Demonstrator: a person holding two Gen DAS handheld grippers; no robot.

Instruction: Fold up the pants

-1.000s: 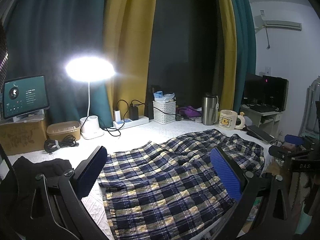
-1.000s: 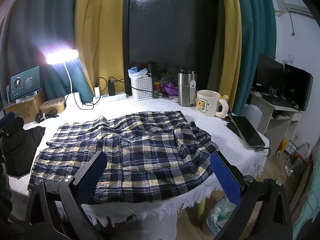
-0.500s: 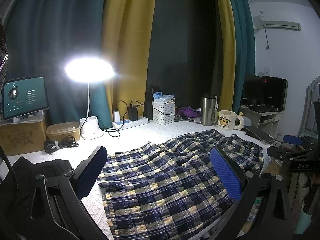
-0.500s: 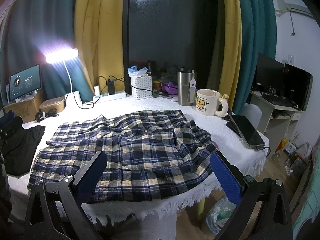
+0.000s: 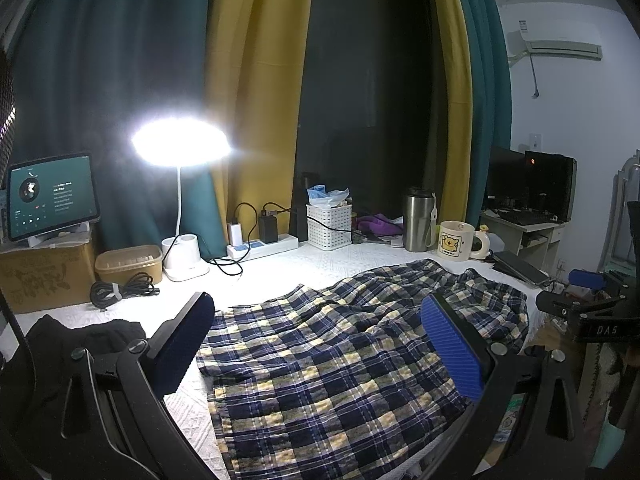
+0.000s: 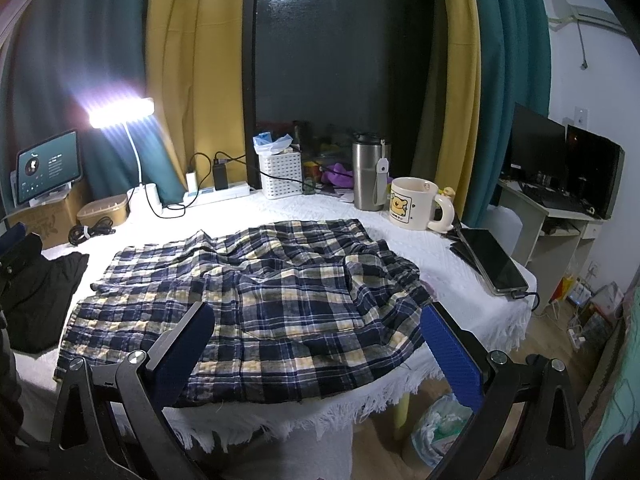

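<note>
Navy, white and yellow plaid pants (image 6: pixel 256 296) lie spread and slightly rumpled across the white-clothed table (image 6: pixel 452 276), their near edge hanging over the front. The same pants (image 5: pixel 344 364) fill the middle of the left wrist view. My left gripper (image 5: pixel 316 348) hovers open above the left end of the pants with nothing between its blue pads. At the table's front edge my right gripper (image 6: pixel 316 348) is held open above the pants and touches nothing. The right gripper's body (image 5: pixel 592 312) also shows at the right edge of the left wrist view.
A black garment (image 6: pixel 36 296) lies at the table's left end. Along the back stand a lit lamp (image 5: pixel 180 148), tablet (image 5: pixel 50 194), power strip (image 5: pixel 262 246), white basket (image 6: pixel 280 174), steel tumbler (image 6: pixel 370 176) and mug (image 6: pixel 412 204). A dark flat device (image 6: pixel 490 260) lies right.
Both views have shifted only slightly; the grippers stay open and the pants lie as before.
</note>
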